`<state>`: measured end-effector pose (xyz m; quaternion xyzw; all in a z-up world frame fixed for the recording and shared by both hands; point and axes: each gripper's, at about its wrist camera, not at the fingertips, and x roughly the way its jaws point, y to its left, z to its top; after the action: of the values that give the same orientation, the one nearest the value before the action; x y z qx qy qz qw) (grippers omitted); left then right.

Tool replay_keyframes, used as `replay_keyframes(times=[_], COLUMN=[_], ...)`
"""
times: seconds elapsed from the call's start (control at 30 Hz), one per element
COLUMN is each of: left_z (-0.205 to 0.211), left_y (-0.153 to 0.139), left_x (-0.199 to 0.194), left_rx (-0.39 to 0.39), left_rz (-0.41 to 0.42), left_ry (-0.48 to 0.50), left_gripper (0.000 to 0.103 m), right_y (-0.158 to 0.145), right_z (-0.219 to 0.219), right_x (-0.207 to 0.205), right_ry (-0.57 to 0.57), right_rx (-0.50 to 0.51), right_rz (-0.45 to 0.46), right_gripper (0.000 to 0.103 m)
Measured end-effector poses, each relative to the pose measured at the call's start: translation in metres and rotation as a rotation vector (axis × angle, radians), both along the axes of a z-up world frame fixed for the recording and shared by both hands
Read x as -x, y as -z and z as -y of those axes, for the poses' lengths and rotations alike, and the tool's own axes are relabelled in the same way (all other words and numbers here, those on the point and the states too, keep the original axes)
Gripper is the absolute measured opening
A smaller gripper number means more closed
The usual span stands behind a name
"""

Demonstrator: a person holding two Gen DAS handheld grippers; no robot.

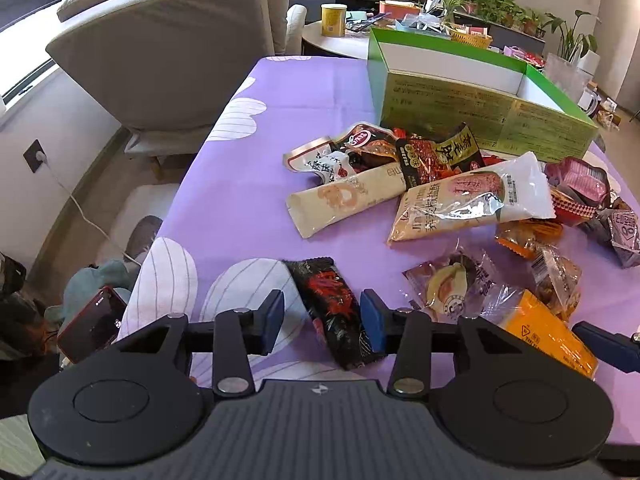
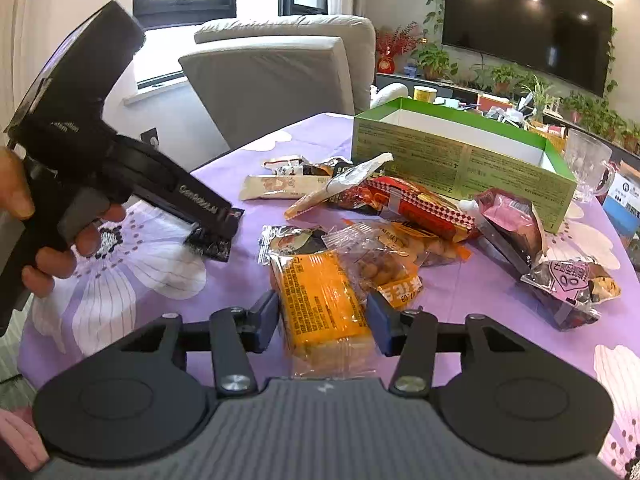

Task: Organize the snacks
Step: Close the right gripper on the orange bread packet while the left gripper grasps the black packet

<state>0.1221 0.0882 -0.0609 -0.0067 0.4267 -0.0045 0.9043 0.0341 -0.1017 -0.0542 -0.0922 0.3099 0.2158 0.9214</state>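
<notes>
Heap of snack packets (image 1: 472, 184) before an empty green box (image 1: 480, 92). Black packet (image 1: 336, 312) between the parted pads of the left gripper (image 1: 322, 320), untouched on one side. Orange packet (image 2: 320, 304) inside the half-open right gripper (image 2: 322, 320). Purple flowered tablecloth (image 1: 280, 120); living room with armchair (image 1: 168, 48).

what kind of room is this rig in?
Most likely a home living room: a wall-mounted TV above a shelf of potted plants, a beige sofa, and a table under a purple floral tablecloth strewn with snacks.
</notes>
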Motion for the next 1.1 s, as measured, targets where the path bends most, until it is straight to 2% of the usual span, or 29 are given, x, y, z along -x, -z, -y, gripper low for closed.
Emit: replay_keyframes(times=[0.07,0.2,0.33,0.37,0.4,0.43,0.53,0.63,0.87,1.0,1.1], left_z=[0.0,0.005,0.005,0.004,0.002,-0.001,-0.008,-0.01,0.0,0.006,0.008], left_y=[0.002,0.005,0.005,0.005,0.005,0.004,0.002,-0.011,-0.049,-0.059,-0.062], left_x=[-0.002,-0.002,0.002,0.003,0.005,0.006,0.01,0.017,0.02,0.01,0.004], left_rx=[0.005,-0.018,-0.027,-0.016,-0.001,0.015,0.069,0.086,0.106,0.12,0.135], left_rz=[-0.011,-0.005,0.01,0.015,0.025,0.037,0.068,0.127,0.228,0.24,0.243], left_ry=[-0.009,0.0,0.014,0.015,0.02,0.031,0.029,0.041,0.089,0.099,0.109], left_gripper=[0.041,0.043,0.041,0.039,0.031,0.028,0.026,0.025,0.026,0.026,0.026], right_y=[0.005,0.013,0.015,0.016,0.016,0.016,0.015,0.009,-0.029,-0.045,-0.052], right_z=[-0.001,-0.001,0.0,0.0,0.001,0.002,0.01,0.024,0.032,0.039,0.046], right_x=[-0.002,-0.006,-0.007,-0.006,-0.005,-0.004,-0.003,0.0,0.015,0.008,-0.001], right_ry=[-0.001,-0.002,-0.008,-0.007,-0.006,-0.003,0.039,0.038,0.0,0.036,0.065], right_rx=[0.016,0.021,-0.006,-0.003,0.002,0.006,0.011,-0.046,-0.116,-0.127,-0.145], right_rz=[-0.012,-0.031,-0.044,-0.044,-0.042,-0.038,-0.026,-0.043,0.088,0.153,0.167], right_gripper=[0.067,0.069,0.075,0.075,0.075,0.075,0.075,0.064,0.061,0.06,0.06])
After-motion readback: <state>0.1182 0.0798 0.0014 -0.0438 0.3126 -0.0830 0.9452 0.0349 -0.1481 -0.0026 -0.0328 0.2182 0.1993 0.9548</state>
